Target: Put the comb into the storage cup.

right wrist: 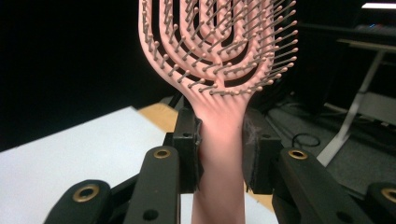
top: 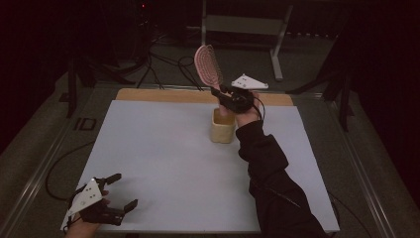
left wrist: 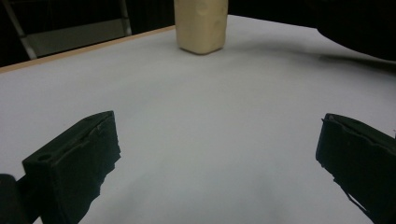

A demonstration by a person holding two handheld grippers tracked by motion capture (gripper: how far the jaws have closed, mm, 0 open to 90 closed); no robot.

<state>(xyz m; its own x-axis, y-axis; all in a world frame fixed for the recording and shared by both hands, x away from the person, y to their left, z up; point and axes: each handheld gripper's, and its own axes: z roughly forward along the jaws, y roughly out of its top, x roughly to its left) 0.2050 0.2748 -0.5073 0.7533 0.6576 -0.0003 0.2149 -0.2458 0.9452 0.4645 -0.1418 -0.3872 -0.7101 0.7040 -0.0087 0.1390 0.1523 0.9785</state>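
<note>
The right gripper [top: 221,92] clamps the handle of the one pink vented plastic hairbrush [top: 208,65] above the single cream square cup [top: 222,126], far from the open, empty left gripper [top: 127,192].

the left gripper [top: 117,191] sits low at the near left corner, held in a hand [top: 81,229], its fingers [left wrist: 74,158] spread wide with nothing between them. the right gripper [top: 219,92] is raised at the far side on an outstretched, dark-sleeved forearm [top: 270,173], its fingers [right wrist: 187,140] pressed on a handle, pointing up and away.
</note>
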